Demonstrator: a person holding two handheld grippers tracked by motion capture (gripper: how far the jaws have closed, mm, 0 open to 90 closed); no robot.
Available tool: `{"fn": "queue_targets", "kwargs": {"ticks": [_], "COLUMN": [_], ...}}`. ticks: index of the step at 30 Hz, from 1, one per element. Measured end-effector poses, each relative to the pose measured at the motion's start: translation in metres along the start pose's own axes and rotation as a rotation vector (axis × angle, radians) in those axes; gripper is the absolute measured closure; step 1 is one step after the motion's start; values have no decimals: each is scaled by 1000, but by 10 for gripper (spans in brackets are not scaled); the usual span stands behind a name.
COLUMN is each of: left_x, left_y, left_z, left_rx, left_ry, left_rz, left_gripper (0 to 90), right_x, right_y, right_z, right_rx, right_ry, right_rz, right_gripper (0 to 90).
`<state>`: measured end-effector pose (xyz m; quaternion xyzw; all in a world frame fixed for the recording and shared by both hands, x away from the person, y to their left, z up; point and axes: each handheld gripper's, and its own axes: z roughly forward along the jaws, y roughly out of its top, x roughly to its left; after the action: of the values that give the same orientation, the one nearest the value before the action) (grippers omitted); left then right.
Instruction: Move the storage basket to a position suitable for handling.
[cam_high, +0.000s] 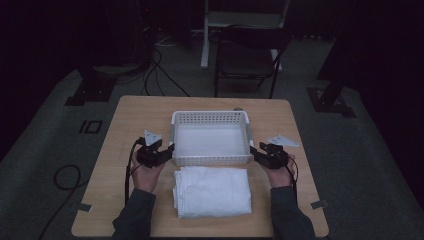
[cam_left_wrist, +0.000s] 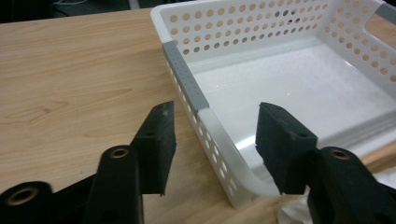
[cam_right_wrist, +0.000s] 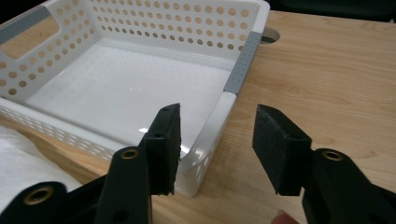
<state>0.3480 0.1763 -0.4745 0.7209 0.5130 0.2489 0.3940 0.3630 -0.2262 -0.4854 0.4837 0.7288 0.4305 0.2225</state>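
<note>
Two grippers bracket a white perforated basket (cam_high: 210, 137) that sits in the middle of the high view, on a wooden table (cam_high: 125, 115). At centre left of that frame, the left gripper (cam_high: 167, 150) reaches the basket's near left corner with its jaws spread wide, and the left gripper view shows why: the basket's side wall (cam_left_wrist: 219, 144) runs up between the two black jaws, one jaw outside over the bare wood and one inside over the basket floor, neither pressing on the plastic yet. That straddling pose looks like preparation to clamp the wall. Lower centre of the high view holds a folded white towel (cam_high: 212, 191), lying just in front of the basket and apparently touching its near wall; a scrap of it also peeks into the lower right of the left gripper view. At centre right, the right gripper (cam_high: 255, 152) mirrors the pose at the near right corner, jaws likewise wide apart. The right gripper view shows the rim passing between them and a round hole in the tabletop (cam_right_wrist: 270, 35) at upper right. Only the close views reveal the grey strips on the basket's side rims (cam_left_wrist: 186, 77). With both walls straddled, a two-handed lift or shift of the basket seems intended.
</note>
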Motion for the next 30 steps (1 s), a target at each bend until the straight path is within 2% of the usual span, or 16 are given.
{"fn": "queue_targets", "kwargs": {"ticks": [4, 10, 13, 18, 23, 30], "left_x": [-4, -9, -15, -19, -24, -30], "left_y": [-4, -4, -7, -14, -26, -39], "left_z": [-12, -23, -25, -27, -29, -31], "left_rx": [4, -2, 1, 15, 36, 63], "left_ry": [0, -37, -49, -80, -114, -139], "left_rz": [6, 1, 10, 10, 2, -6], "left_gripper": [436, 405, 390, 365, 339, 312], "right_x": [1, 3, 5, 7, 17, 26], "right_y": [-1, -6, -9, -11, -15, -24], "right_z": [-9, -18, -21, -21, -21, -22], "right_rx": [2, 12, 28, 40, 53, 69], "right_ry": [16, 35, 46, 64, 95, 126], "right_rz": [-14, -16, -26, -12, -18, -30], "right_gripper": [524, 477, 434, 384, 311, 281]}}
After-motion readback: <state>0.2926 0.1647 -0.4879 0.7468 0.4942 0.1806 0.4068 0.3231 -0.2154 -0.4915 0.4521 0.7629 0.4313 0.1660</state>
